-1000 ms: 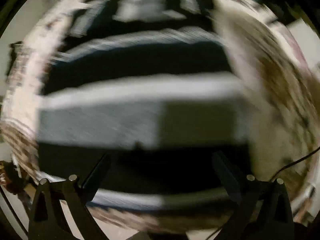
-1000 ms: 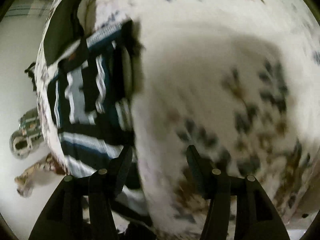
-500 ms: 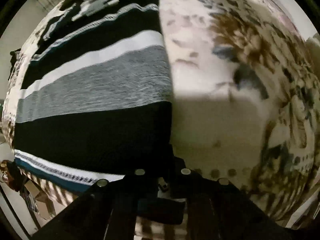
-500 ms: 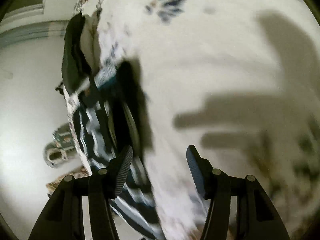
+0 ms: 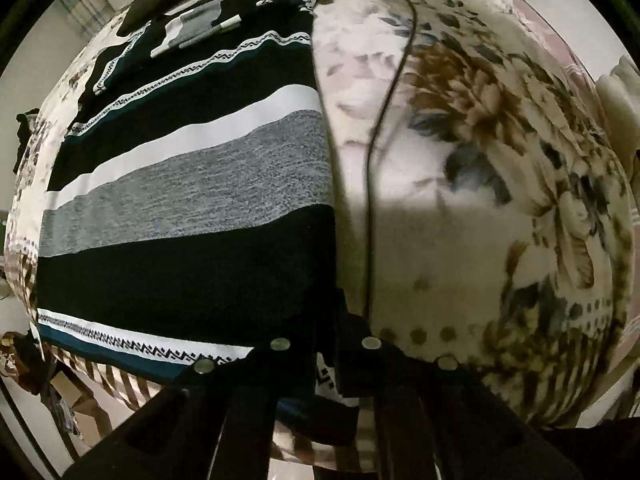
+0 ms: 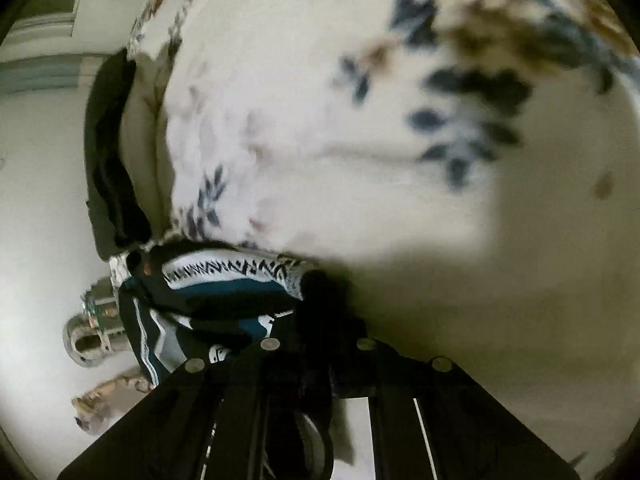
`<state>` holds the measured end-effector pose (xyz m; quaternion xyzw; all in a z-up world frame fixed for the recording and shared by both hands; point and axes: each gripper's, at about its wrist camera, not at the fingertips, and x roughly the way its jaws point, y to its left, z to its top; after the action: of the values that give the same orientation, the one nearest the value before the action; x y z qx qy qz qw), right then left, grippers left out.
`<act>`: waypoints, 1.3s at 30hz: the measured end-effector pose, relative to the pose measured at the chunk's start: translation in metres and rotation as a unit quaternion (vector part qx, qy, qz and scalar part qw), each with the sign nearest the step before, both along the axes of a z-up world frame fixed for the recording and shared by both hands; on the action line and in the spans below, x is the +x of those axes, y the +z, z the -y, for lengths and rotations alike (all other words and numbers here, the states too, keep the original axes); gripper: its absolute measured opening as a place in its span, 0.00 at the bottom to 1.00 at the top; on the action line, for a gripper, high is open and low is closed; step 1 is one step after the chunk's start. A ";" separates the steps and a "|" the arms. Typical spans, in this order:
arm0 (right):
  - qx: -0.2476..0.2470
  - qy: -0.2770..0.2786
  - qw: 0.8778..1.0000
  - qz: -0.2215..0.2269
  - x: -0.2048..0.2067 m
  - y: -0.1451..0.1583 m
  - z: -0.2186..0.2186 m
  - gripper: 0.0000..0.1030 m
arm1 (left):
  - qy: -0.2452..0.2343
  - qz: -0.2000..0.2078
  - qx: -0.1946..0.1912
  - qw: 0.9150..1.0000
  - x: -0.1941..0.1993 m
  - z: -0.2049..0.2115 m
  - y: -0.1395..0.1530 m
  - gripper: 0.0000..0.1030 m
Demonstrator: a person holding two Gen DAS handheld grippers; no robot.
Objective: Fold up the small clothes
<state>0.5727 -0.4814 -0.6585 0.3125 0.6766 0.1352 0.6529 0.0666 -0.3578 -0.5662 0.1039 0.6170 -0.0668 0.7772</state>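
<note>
A striped garment (image 5: 188, 200) in black, grey, white and teal lies flat on a floral bedspread (image 5: 500, 184), filling the left half of the left wrist view. My left gripper (image 5: 326, 344) is shut on the garment's near right corner at its hem. In the right wrist view the same garment (image 6: 224, 288) is bunched at the lower left, and my right gripper (image 6: 316, 340) is shut on its dark edge just above the bedspread (image 6: 360, 140).
A thin black cable (image 5: 384, 120) runs down the bedspread just right of the garment. A dark cloth (image 6: 108, 152) lies at the bed's edge. A shiny metal object (image 6: 90, 328) and a patterned cloth (image 6: 108, 400) lie on the pale floor.
Both grippers were open a second ago. The left one closed on the garment's corner half a second ago; the right one has since closed on the garment's edge.
</note>
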 end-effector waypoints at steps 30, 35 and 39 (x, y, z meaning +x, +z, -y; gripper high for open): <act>-0.254 0.196 0.946 0.057 0.078 0.203 -0.436 0.08 | 0.284 0.064 -0.198 0.936 0.032 -0.396 0.098 0.04; -0.321 0.216 0.921 0.046 0.087 0.148 -0.526 0.08 | 0.324 0.033 -0.228 0.917 0.038 -0.457 0.043 0.04; -0.358 0.212 0.909 0.029 0.092 0.110 -0.553 0.09 | 0.325 -0.004 -0.253 0.911 0.042 -0.476 0.004 0.04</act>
<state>0.6646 0.0714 -0.5489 -0.0974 0.7106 0.0278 0.6963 0.1089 0.1178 -0.5626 -0.3024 0.5823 0.0355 0.7538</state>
